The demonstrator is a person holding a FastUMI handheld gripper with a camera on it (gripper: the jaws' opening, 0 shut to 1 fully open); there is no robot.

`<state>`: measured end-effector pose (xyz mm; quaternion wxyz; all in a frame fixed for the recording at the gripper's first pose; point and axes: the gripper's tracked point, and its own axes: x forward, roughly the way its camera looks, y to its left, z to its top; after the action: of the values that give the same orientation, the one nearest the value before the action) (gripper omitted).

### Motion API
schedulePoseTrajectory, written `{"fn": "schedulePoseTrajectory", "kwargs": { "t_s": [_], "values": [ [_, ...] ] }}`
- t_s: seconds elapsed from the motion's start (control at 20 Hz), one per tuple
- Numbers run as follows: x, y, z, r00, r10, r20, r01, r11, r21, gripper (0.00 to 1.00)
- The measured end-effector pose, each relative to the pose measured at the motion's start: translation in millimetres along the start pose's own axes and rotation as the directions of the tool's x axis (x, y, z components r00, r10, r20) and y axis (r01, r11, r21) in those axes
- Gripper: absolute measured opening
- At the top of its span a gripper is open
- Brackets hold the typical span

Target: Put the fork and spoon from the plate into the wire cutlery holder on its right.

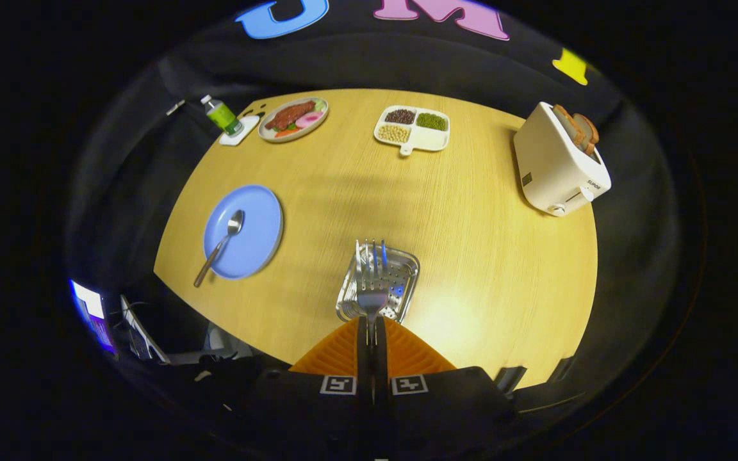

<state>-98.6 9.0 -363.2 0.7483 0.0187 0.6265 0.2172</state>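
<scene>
There is one wooden table (471,256). On it lies one blue plate (260,218), at the left of the frame, and on this plate is one spoon (223,242). There is one fork (371,282) in the lower middle, with four tines, clamped between the two fingers of the one gripper (372,339). Behind the fork stands one wire cutlery holder (401,275). In the upper middle is one divided tray (430,139) with four compartments; three of them have beans or grains. In the upper left is one plate of food (293,119), one green bottle (221,115) and one white coaster (243,131). At the right is one white toaster (555,166) with two slices of bread (579,131).
</scene>
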Motion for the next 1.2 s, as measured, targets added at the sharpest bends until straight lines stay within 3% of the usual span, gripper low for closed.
{"fn": "schedulePoseTrajectory", "kwargs": {
  "t_s": [0.2, 0.4, 0.8, 0.95, 1.2],
  "values": [
    [14, -5, -17, 0.979, 0.057, -0.194, -0.062, 0.998, -0.017, 0.05],
    [29, -14, -23, 0.934, 0.042, -0.354, -0.046, 0.999, -0.003, 0.05],
    [45, -7, -15, 0.858, 0.031, -0.512, -0.01, 0.999, 0.044, 0.09],
    [54, -7, -9, 0.854, 0.023, -0.519, 0.005, 0.999, 0.053, 0.09],
    [65, -1, 2, 0.885, 0.038, -0.465, -0.012, 0.998, 0.059, 0.11]
  ]
}}
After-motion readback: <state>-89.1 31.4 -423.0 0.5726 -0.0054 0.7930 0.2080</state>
